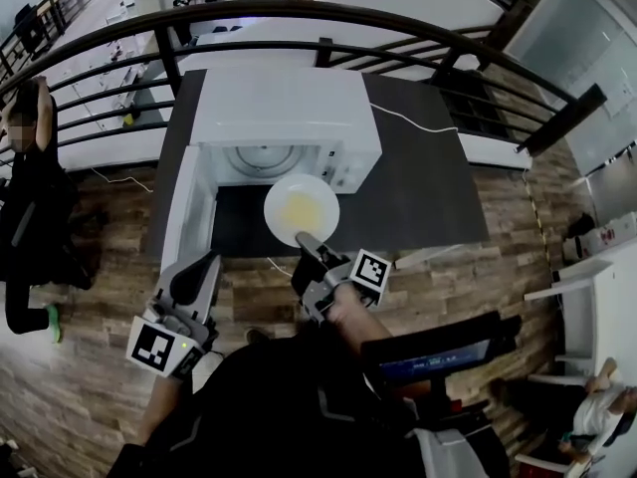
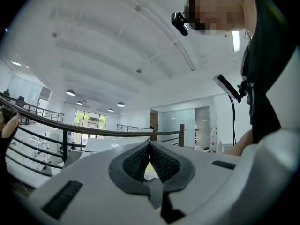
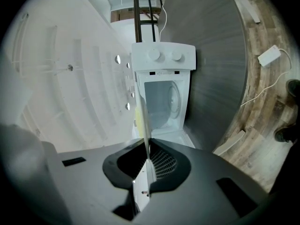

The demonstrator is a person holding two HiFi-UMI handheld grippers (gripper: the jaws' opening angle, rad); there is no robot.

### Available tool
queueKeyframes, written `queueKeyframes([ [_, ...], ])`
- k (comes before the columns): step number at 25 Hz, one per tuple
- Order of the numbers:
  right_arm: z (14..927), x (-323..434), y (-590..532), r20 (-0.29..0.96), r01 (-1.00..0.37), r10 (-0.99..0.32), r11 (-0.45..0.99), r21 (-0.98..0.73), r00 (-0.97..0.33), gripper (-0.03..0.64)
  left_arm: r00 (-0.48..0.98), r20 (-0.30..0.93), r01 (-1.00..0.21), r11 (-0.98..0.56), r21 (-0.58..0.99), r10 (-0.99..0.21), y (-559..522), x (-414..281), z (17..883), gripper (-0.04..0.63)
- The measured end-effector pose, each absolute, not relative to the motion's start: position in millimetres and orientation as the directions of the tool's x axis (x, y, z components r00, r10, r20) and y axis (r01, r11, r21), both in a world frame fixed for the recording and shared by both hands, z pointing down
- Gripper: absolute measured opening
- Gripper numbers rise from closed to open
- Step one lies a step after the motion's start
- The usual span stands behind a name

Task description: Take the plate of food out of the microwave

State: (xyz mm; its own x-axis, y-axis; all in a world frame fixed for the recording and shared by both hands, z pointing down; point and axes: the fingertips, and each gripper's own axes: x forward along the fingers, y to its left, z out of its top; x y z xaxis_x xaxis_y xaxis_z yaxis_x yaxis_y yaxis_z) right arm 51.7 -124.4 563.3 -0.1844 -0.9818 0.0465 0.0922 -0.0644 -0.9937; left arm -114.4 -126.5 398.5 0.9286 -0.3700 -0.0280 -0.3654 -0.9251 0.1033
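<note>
A white plate (image 1: 301, 210) of yellow food hangs in front of the open white microwave (image 1: 284, 108), outside its cavity (image 1: 267, 159) and above the dark table (image 1: 428, 187). My right gripper (image 1: 308, 243) is shut on the plate's near rim. In the right gripper view the plate (image 3: 142, 118) shows edge-on, clamped between the pads of the right gripper (image 3: 147, 146), with the microwave (image 3: 164, 60) beyond. My left gripper (image 1: 195, 275) hovers at the near end of the microwave's open door (image 1: 189, 202), apart from the plate. In the left gripper view the left gripper (image 2: 149, 147) is shut, with nothing between its tips.
A black railing (image 1: 299, 13) curves behind the table. A white cable (image 1: 413, 122) runs from the microwave across the table top. A person (image 1: 30, 197) stands at the far left. A white adapter (image 3: 269, 56) and cord lie on the wooden floor.
</note>
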Motion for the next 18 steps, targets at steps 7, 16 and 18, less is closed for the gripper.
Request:
queueKeyframes([
  [7, 558, 91, -94, 0.038, 0.113, -0.979, -0.062, -0.992, -0.201, 0.017, 0.931, 0.018, -0.365, -0.931, 0.013, -0.365, -99, -59, 393, 0.005],
  [16, 545, 168, -47, 0.013, 0.099, -0.968, -0.039, -0.994, -0.25, 0.017, 0.918, 0.041, -0.396, -0.914, 0.091, -0.394, -64, 20, 404, 0.005],
  [18, 546, 178, -39, 0.014, 0.099, -0.963, -0.042, -0.994, -0.269, 0.017, 0.912, 0.065, -0.408, -0.909, 0.085, -0.404, -55, 29, 412, 0.005],
])
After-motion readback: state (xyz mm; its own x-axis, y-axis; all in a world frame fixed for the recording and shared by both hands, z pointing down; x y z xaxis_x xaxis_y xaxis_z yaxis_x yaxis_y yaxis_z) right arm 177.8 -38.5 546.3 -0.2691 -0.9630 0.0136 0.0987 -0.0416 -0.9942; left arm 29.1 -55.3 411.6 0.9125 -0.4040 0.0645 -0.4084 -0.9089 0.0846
